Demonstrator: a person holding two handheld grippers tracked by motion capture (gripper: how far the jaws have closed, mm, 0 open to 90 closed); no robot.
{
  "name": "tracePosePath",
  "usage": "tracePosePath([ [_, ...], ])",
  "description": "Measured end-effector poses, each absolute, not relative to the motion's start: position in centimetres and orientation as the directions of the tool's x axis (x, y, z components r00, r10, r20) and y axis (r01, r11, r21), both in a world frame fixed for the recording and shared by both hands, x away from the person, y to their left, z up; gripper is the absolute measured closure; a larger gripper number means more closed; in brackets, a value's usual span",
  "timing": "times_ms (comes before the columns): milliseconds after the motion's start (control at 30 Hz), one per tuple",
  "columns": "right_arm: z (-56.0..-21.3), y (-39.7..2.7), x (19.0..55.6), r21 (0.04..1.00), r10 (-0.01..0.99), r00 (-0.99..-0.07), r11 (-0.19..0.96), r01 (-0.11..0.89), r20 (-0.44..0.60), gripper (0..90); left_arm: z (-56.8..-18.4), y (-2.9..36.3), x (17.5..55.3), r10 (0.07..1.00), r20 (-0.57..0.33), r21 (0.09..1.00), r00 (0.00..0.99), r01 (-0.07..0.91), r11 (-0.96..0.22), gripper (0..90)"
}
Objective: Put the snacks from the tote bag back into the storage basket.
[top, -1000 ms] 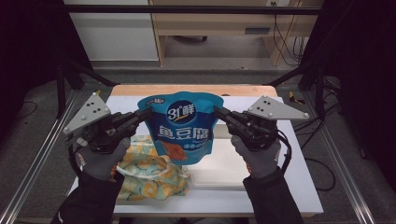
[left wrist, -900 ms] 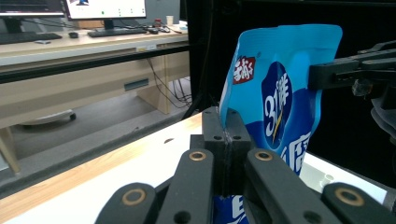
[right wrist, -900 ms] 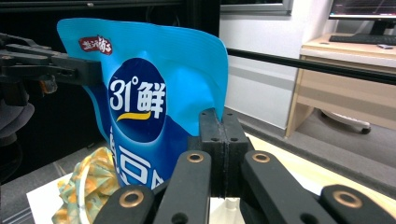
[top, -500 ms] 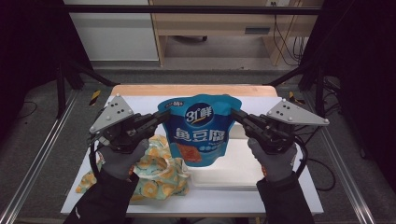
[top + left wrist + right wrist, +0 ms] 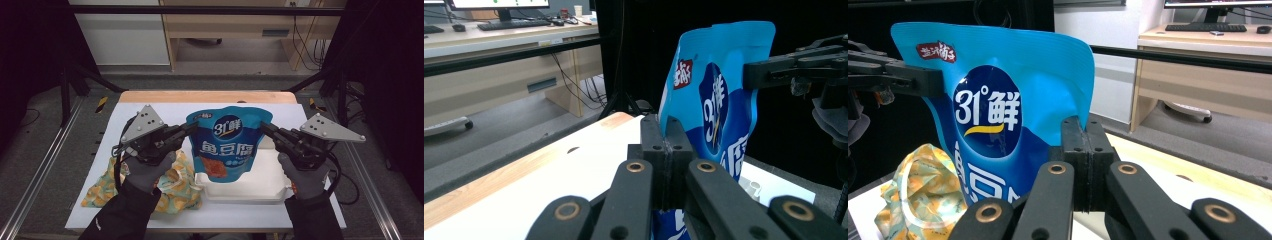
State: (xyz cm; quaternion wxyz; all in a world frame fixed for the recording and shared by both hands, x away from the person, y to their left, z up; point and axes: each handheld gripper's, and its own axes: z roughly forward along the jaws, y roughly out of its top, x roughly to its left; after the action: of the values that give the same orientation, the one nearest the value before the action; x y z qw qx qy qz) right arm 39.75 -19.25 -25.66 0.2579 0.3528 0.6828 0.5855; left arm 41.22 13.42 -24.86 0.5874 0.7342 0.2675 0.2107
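Both grippers, left (image 5: 192,129) and right (image 5: 264,128), clamped on the blue pouch's (image 5: 227,145) edges, should lower it evenly onto the white tray (image 5: 260,187).

Both forearms come up from the near edge in dark sleeves, each grey-gloved hand wrapped around a gripper's body. The left hand (image 5: 146,170) carries the left gripper (image 5: 192,129) angled inward, its jaws pressed fully together on the side edge of a blue snack pouch (image 5: 229,146); in the left gripper view the film is pinched right between the black fingertips (image 5: 651,135). The right hand (image 5: 306,176) mirrors it: the right gripper (image 5: 263,128) points inward, jaws clamped on the pouch's opposite edge. Grey three-cornered plates sit atop both grippers, tilted outward, and the pouch hangs upright between the two sets of fingertips.
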Motion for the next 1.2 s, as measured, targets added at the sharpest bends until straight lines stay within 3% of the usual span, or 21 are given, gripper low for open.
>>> tracePosePath([
  [1200, -31.5, -20.5, 40.6, 0.961, 0.794, -0.597, 0.063, 0.271, 0.116, 90.0, -30.4, 12.3, 42.9, 0.623, -0.034, 0.951, 0.781, 0.217, -0.220, 90.0],
])
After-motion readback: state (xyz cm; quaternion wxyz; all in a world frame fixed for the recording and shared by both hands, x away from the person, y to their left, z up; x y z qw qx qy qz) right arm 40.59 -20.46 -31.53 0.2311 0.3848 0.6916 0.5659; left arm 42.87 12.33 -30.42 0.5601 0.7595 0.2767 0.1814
